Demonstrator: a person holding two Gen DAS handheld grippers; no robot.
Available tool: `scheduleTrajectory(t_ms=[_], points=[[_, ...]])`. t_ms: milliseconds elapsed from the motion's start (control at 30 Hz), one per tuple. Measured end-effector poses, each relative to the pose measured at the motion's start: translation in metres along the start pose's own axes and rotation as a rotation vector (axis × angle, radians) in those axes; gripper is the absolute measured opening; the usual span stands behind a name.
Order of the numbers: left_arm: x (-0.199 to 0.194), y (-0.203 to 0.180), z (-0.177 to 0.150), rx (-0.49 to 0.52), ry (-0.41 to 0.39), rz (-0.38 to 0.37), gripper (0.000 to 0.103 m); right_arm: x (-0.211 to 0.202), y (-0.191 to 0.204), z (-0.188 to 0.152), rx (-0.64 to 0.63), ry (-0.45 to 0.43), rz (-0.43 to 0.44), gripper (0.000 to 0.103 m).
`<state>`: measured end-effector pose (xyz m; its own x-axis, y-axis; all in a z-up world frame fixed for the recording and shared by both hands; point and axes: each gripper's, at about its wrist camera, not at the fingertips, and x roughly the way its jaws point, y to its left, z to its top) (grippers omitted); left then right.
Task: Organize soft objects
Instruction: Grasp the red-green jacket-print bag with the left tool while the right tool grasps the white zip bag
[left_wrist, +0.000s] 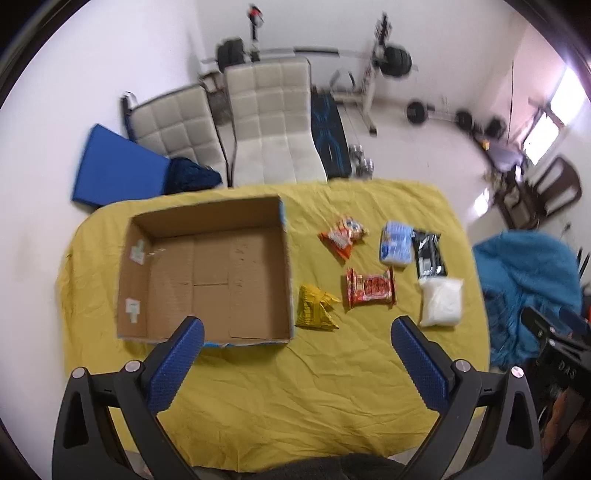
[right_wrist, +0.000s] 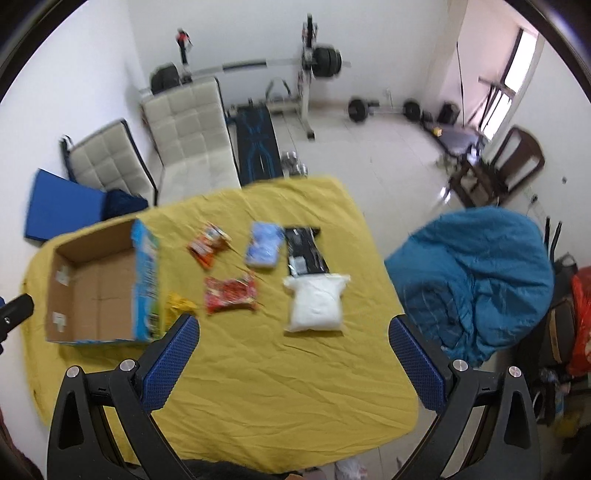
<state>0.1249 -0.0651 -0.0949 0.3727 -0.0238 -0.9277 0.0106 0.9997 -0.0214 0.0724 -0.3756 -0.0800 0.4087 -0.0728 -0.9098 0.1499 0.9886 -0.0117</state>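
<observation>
An open, empty cardboard box (left_wrist: 207, 273) sits on the left of the yellow-covered table (left_wrist: 295, 387); it also shows in the right wrist view (right_wrist: 96, 288). Right of it lie several soft packets: a yellow bag (left_wrist: 316, 308), a red packet (left_wrist: 370, 288), an orange snack bag (left_wrist: 341, 236), a light blue pack (left_wrist: 397, 243), a black pouch (left_wrist: 428, 253) and a white bag (left_wrist: 441, 301). The white bag (right_wrist: 316, 302) lies ahead of my right gripper (right_wrist: 293, 332). My left gripper (left_wrist: 297, 330) is open and empty, high above the table's near side. My right gripper is open and empty too.
Two white padded chairs (left_wrist: 273, 122) and a blue mat (left_wrist: 118, 166) stand beyond the table. Weight equipment (left_wrist: 391, 59) lines the far wall. A teal blanket-covered seat (right_wrist: 476, 277) is right of the table. The other gripper's black body (right_wrist: 14, 310) shows at the left edge.
</observation>
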Motion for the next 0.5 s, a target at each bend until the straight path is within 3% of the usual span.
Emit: scheduleTrajectory(t_ms=[167,233,300,333,400,500], points=[[0.078,-0.035,0.018,0.075,0.113,-0.016,0.103,0.094,-0.033,0.015,-0.020,0.131,-0.038,0.103],[0.107,-0.046,0.020,0.113,0.164,-0.002,0.103,0.136,-0.035,0.019,-0.121,0.184,-0.019,0.103],[0.130,-0.054,0.020,0.136,0.194,0.024,0.103,0.173,-0.037,0.019,-0.210,0.243,-0.054,0.103],[0.144,-0.058,0.020,0.144,0.217,0.023,0.103,0.193,-0.042,0.020,-0.207,0.290,-0.068,0.103],[0.167,-0.064,0.022,0.150,0.256,0.016,0.103,0.227,-0.053,0.023,-0.140,0.360,-0.008,0.103],[0.197,-0.077,0.027,0.195,0.293,-0.016,0.103,0.265,-0.056,0.022,-0.087,0.412,-0.001,0.103]])
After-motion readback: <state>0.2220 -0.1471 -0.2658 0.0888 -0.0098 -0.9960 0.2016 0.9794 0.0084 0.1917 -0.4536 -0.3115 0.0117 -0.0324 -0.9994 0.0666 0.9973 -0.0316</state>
